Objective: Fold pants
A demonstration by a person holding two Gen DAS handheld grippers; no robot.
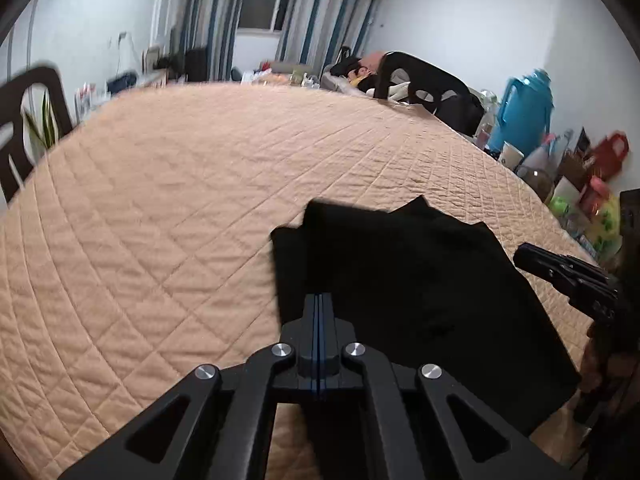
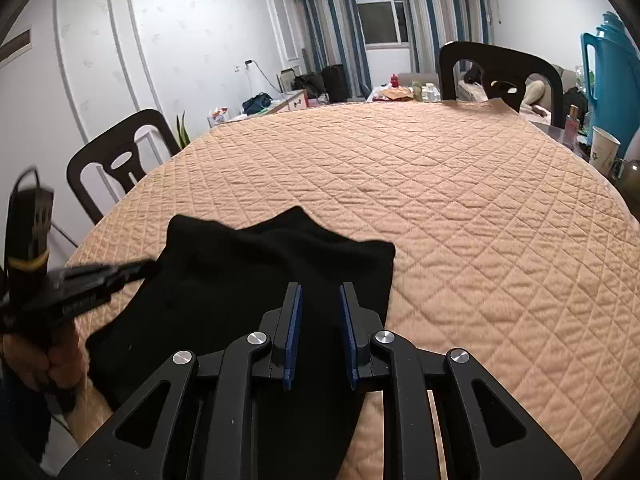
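Note:
The black pants [image 1: 420,288] lie folded into a compact pile at the near edge of the table; they also show in the right wrist view [image 2: 256,280]. My left gripper [image 1: 319,298] is shut with nothing between its pads, hovering over the pile's left part. My right gripper [image 2: 319,292] is open and empty, just above the pile's right part. The right gripper also shows at the right edge of the left wrist view [image 1: 524,254]. The left gripper shows at the left of the right wrist view [image 2: 148,266], beside the pile's left edge.
A quilted peach tablecloth [image 2: 460,208] covers the table. Dark chairs stand at the left [image 2: 116,160] and far side [image 2: 496,72]. A blue thermos [image 1: 524,112], a paper cup [image 2: 606,148], bottles and bags crowd the table's right edge.

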